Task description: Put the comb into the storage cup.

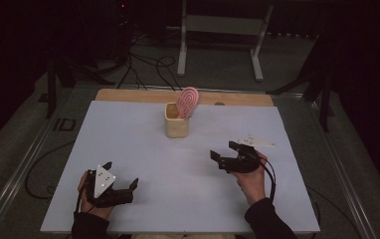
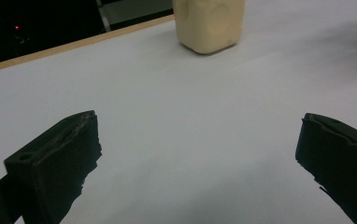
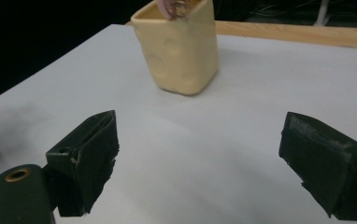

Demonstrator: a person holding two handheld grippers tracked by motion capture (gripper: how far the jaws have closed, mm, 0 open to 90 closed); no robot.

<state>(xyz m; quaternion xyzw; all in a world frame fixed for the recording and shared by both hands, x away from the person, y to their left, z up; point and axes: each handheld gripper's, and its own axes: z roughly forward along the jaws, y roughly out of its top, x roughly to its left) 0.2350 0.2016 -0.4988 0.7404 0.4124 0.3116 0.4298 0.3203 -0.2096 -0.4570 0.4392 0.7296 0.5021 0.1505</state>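
So I've got a gripper in each hand, both low over the white table [image 1: 128, 139]. My left gripper [image 1: 122, 176] sits near the front-left part of the table, jaws spread wide with nothing between them, just bare tabletop showing through the gap in the left gripper view [image 2: 200, 154]. My right gripper [image 1: 225, 150] is further forward on the right side, also wide open and holding nothing; in the right gripper view [image 3: 200, 154] it's again plain white surface between the two black jaws.

The thing both are pointed at is the cream cup [image 1: 176, 121], a squarish, slightly dented container standing upright toward the back middle of the table, well apart from either gripper. It shows ahead of the right jaws [image 3: 180, 49] and at the top of the left gripper view [image 2: 209, 23]. A pink paddle-shaped thing with a swirl pattern [image 1: 187, 101] sticks up out of it, leaning on the cup's right side. Can't tell exactly what it is.

Some small white bits [image 1: 257, 141] lie flat on the table just beyond my right gripper.
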